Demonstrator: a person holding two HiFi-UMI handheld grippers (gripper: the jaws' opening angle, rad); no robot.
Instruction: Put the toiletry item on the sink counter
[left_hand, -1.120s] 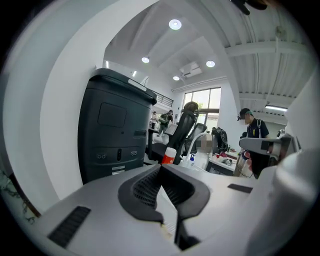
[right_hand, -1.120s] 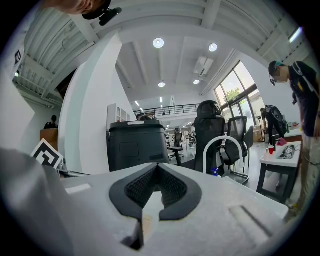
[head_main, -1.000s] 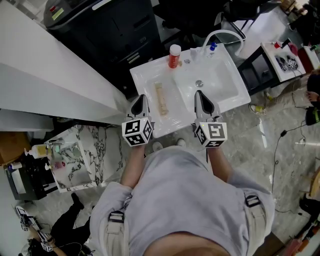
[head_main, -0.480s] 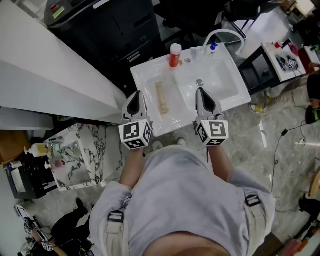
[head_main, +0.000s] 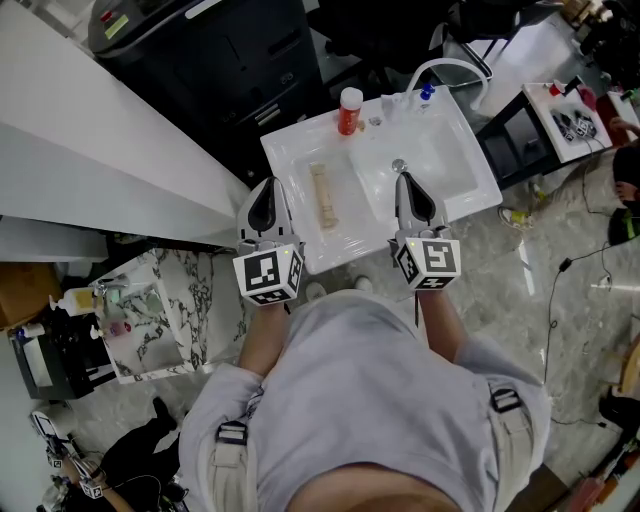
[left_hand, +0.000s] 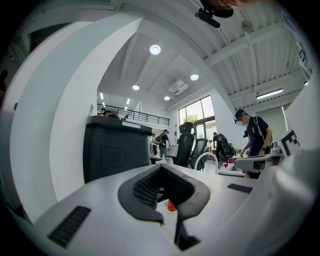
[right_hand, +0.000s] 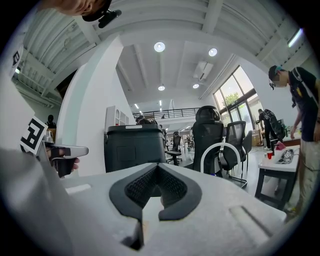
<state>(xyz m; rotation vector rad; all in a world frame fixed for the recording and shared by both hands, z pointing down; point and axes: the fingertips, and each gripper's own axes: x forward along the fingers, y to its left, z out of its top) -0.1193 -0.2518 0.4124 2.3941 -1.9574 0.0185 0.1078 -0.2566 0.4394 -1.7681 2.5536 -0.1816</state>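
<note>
Left gripper: jaws pressed together, holding nothing.
Right gripper: closed up, empty too.
Toiletry tube: flat on the sink counter, at 1 o'clock from my left gripper.
Danger: my careless bump could roll it into the basin.

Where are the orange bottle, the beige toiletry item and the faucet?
orange bottle (head_main: 348, 119): head view, on its orange body below the white cap.
beige toiletry item (head_main: 322, 197): head view, about halfway along its length.
faucet (head_main: 445, 65): head view, on the top of its white arch.
</note>
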